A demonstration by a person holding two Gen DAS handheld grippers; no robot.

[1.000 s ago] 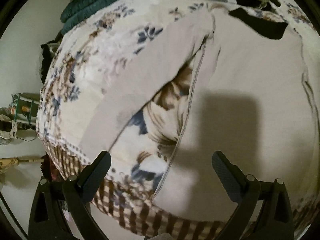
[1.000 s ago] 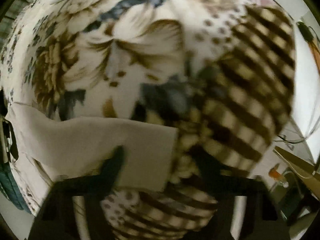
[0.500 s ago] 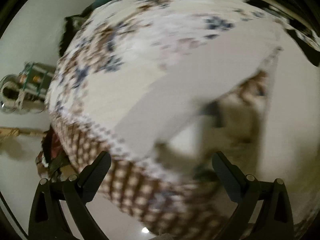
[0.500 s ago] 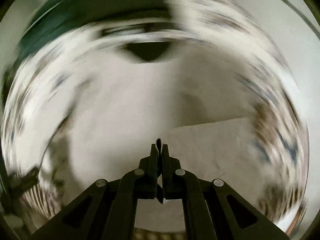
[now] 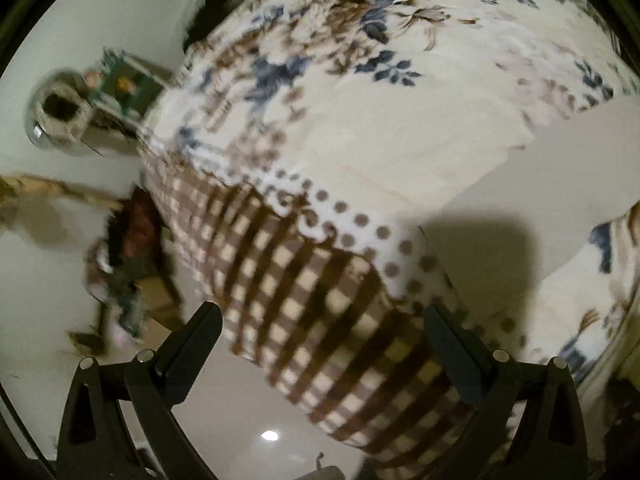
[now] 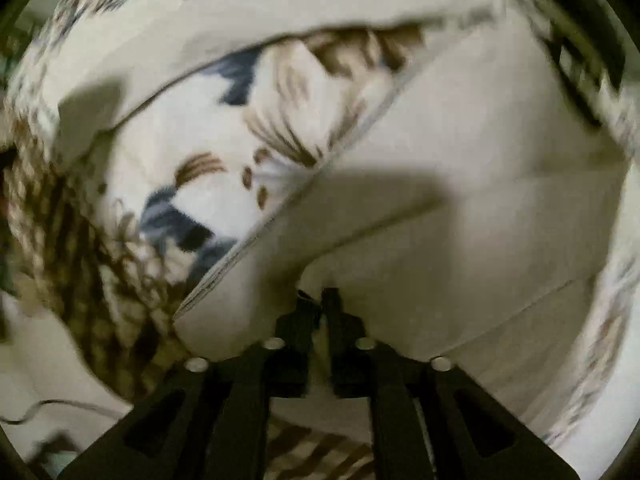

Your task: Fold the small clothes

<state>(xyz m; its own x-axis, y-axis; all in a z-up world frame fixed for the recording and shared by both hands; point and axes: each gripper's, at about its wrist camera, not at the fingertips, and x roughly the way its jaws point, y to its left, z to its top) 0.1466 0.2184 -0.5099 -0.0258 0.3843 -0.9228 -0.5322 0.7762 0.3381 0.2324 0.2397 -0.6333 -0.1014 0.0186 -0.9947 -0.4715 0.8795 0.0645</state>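
A beige garment point(image 6: 460, 200) lies on a floral blanket point(image 6: 224, 168) on a bed. My right gripper point(image 6: 320, 300) is shut on the garment's lower part, with a fold of the cloth pulled over the body. One sleeve point(image 6: 248, 28) stretches out to the upper left. In the left wrist view only that sleeve point(image 5: 560, 176) shows at the right. My left gripper point(image 5: 320, 332) is open and empty, over the checked border point(image 5: 320, 300) at the bed's edge.
The floor point(image 5: 48, 272) lies left of the bed, with a round metal bin point(image 5: 60, 112), a green box point(image 5: 124, 84) and a heap of clutter point(image 5: 128, 272). A dark garment point(image 6: 580, 76) lies at the far right of the bed.
My right gripper has shut on the beige garment and drawn it over itself. My left gripper has swung left, off the garment, toward the bed's edge, staying open.
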